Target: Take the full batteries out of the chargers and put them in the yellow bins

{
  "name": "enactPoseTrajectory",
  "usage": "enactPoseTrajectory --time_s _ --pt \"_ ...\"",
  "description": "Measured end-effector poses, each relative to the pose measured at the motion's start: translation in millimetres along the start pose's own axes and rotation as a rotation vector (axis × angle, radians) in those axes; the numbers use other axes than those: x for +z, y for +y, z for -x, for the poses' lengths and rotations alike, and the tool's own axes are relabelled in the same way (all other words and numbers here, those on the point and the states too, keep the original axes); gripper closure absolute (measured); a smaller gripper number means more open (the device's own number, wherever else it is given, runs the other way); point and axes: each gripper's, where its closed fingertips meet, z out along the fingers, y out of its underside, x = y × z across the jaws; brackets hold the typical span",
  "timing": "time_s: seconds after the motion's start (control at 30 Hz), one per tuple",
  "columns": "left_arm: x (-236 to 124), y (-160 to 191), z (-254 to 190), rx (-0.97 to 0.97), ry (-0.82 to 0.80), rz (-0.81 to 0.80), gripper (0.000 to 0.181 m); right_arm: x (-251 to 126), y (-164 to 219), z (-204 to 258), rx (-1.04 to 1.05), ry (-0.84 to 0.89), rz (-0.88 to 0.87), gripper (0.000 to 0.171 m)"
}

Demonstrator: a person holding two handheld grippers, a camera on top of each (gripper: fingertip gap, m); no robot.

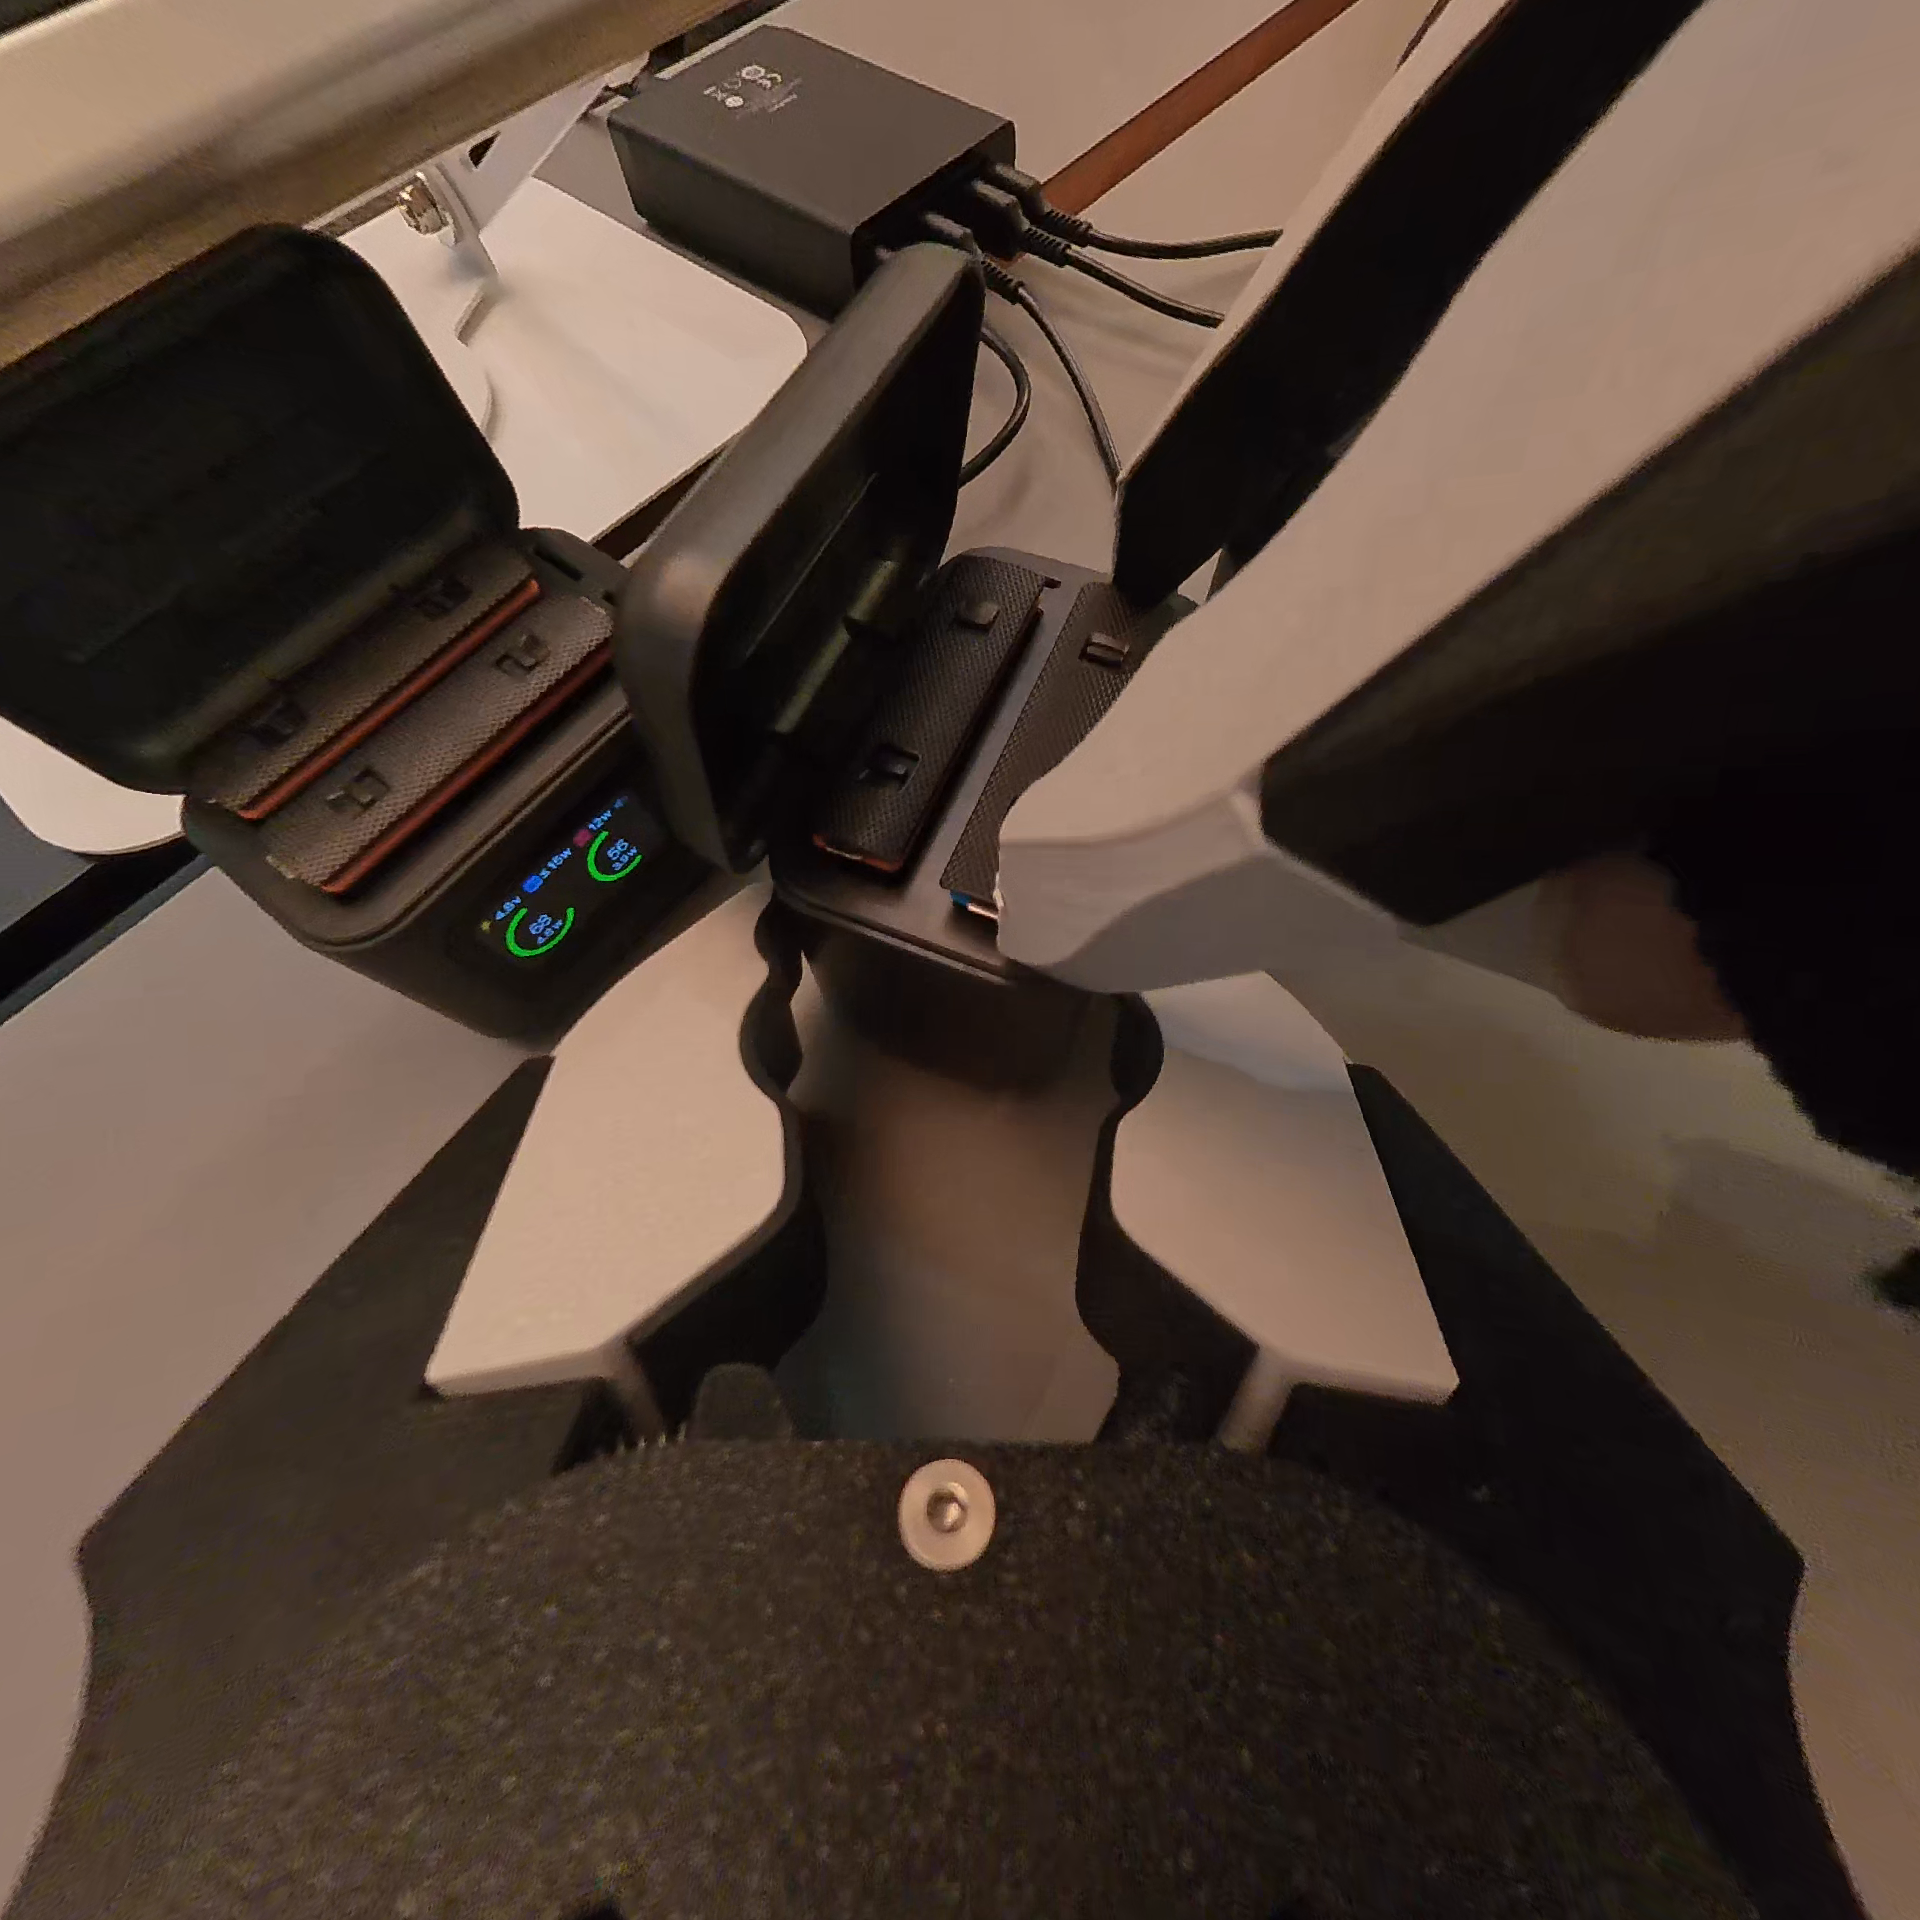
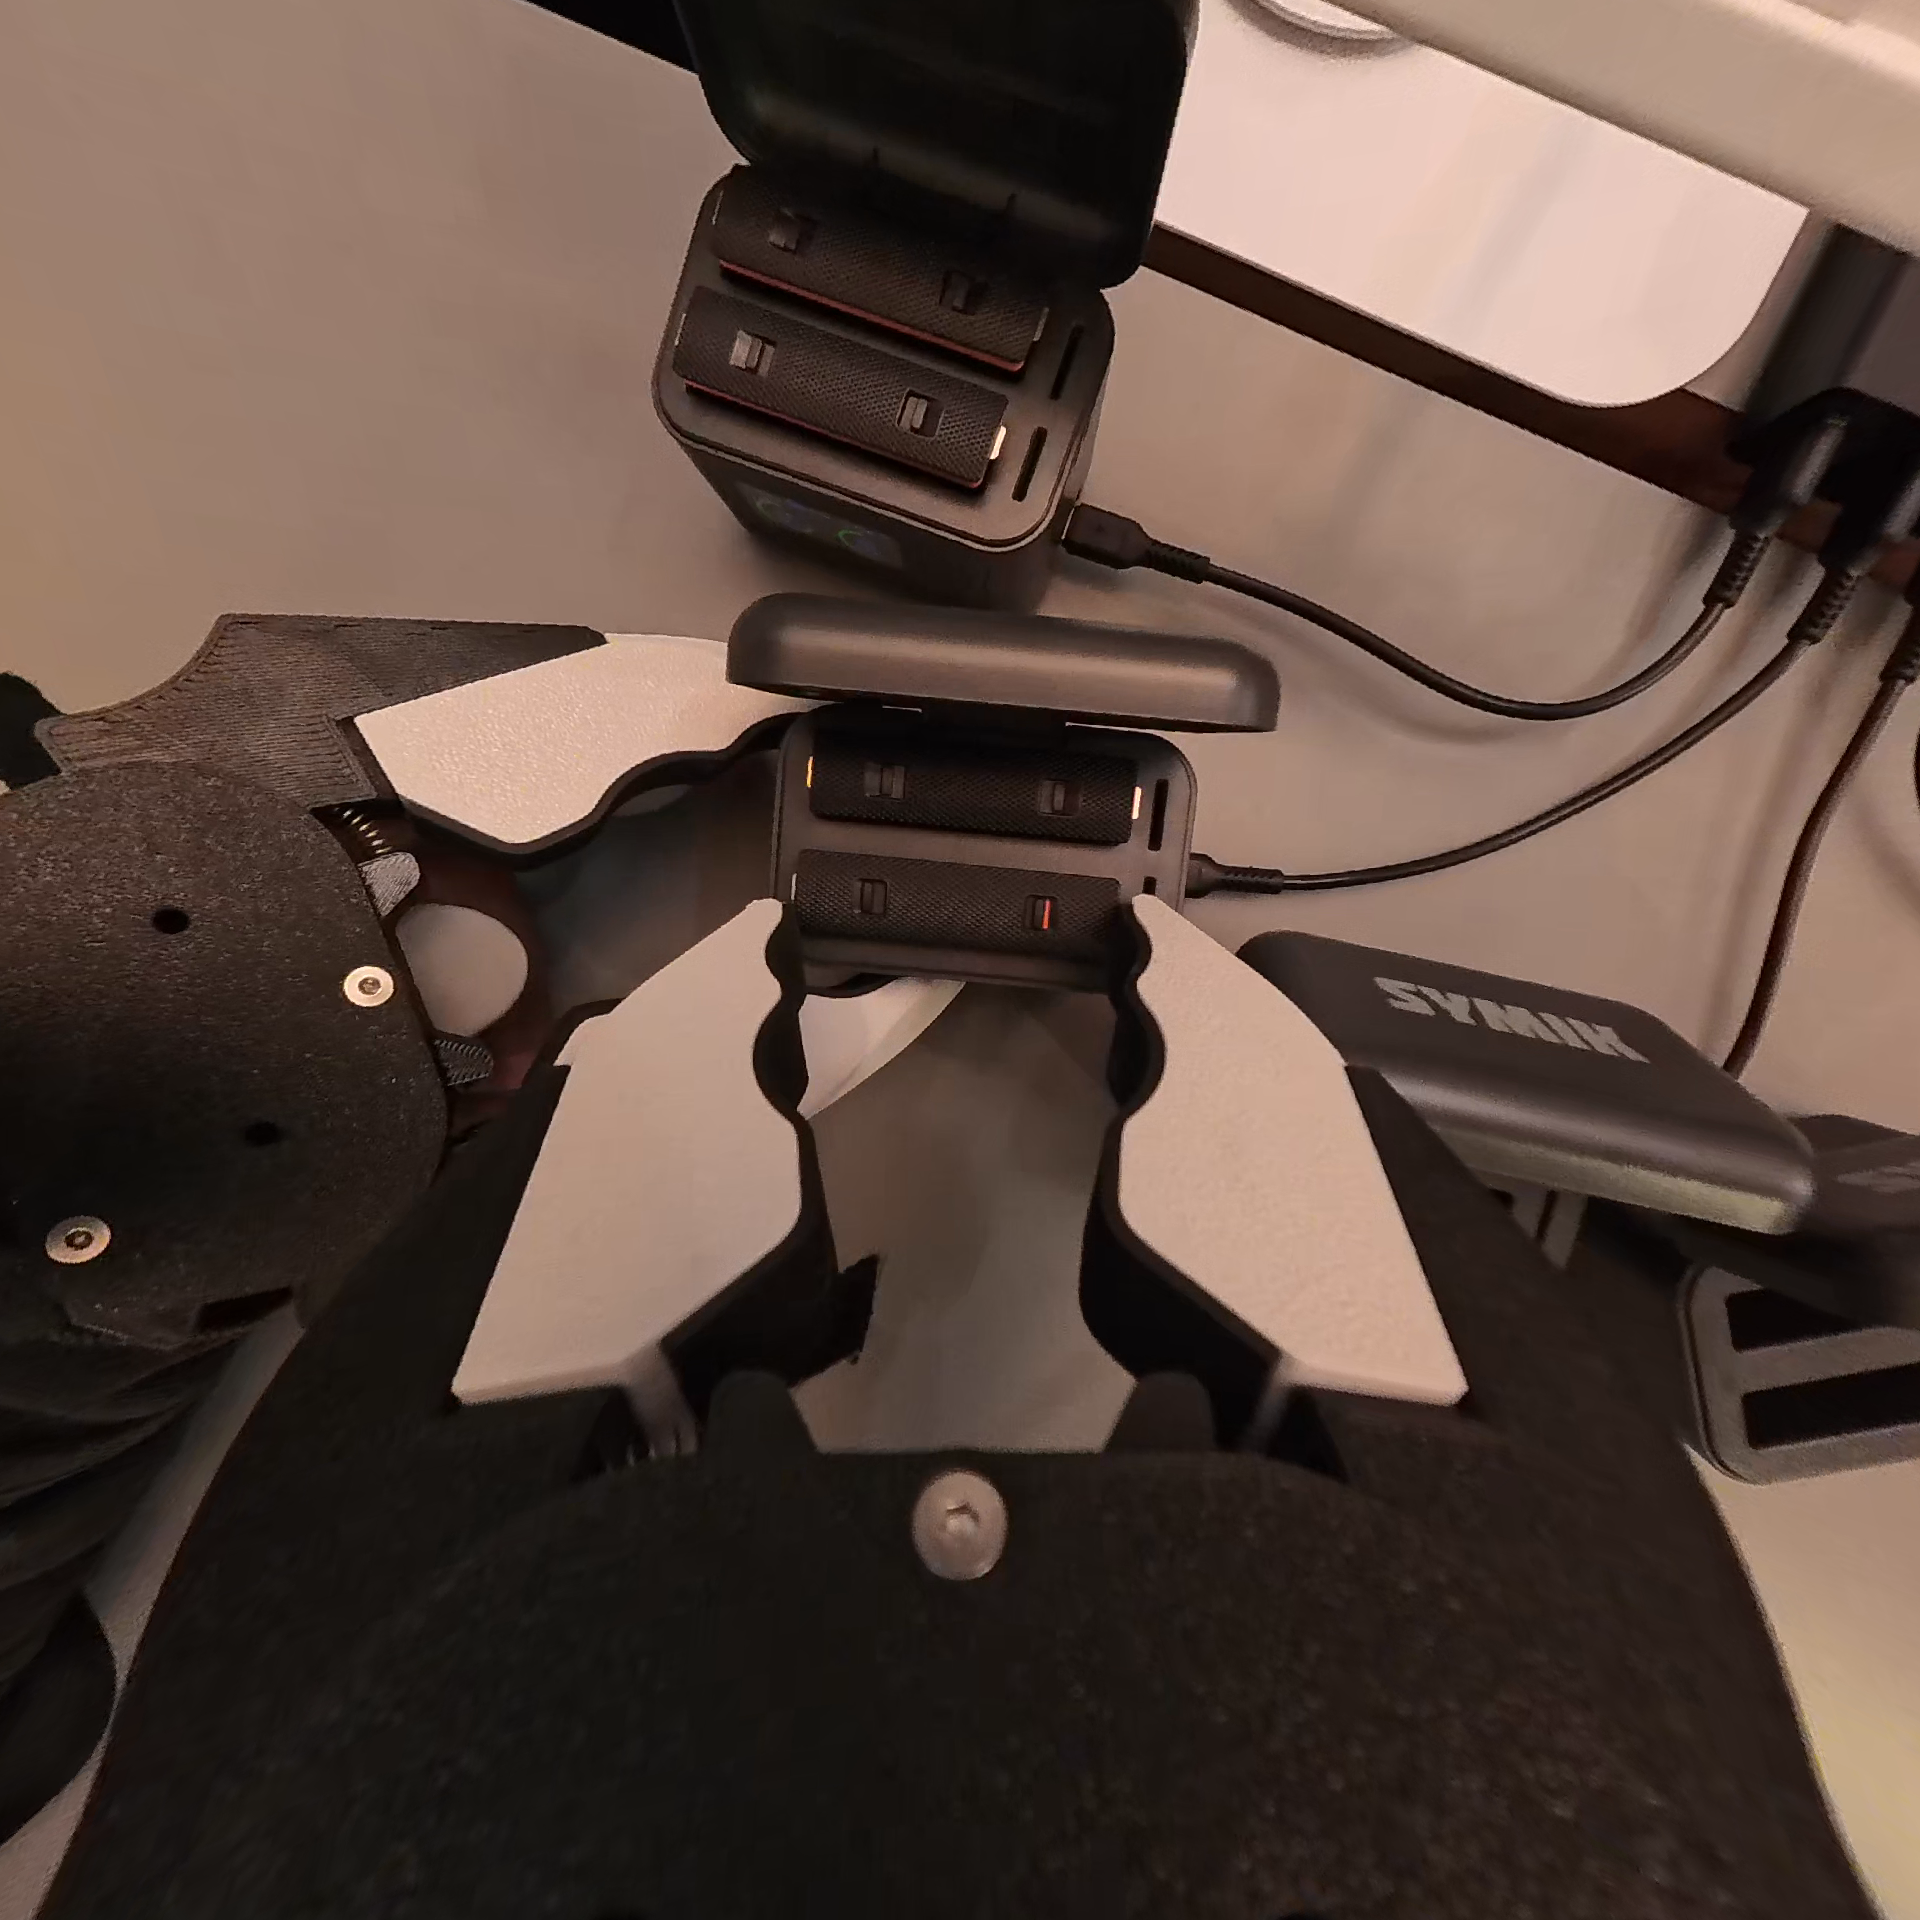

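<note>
I see the near charger (image 2: 982, 862) at my right gripper's (image 2: 956, 925) tips, lid (image 2: 1003, 675) raised, two black textured batteries (image 2: 971, 800) seated side by side. The far charger (image 2: 873, 384) beyond it also stands open with two batteries.

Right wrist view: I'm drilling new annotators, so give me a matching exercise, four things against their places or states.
1 far charger
2 near charger's front battery
3 closed dark case
4 black power adapter

A flanked by the right gripper's fingertips
B holds two red-edged batteries
C at the right edge, cables plugged in
D lying right of the near charger

Pairs: 1-B, 2-A, 3-D, 4-C
</note>
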Motion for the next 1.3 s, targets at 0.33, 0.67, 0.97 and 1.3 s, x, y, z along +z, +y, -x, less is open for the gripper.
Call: enactPoseTrajectory --time_s 0.33,0.67,0.97,1.3 --pt "-1 1 -1 0.006 0.007 0.001 0.123 -1 1 0 0.001 -0.001 -0.027 0.115" --pt "-1 6 0 0.006 0.003 0.026 0.123 -44 -20 10 -0.006 -0.092 -0.146 0.115" --pt "-1 6 5 -0.015 0.004 0.024 0.123 -100 -34 3 0.002 -0.164 -0.288 0.114" --pt "-19 2 13 -0.05 0.036 0.001 0.121 -202 7 -148 0.101 0.005 -0.399 0.114"
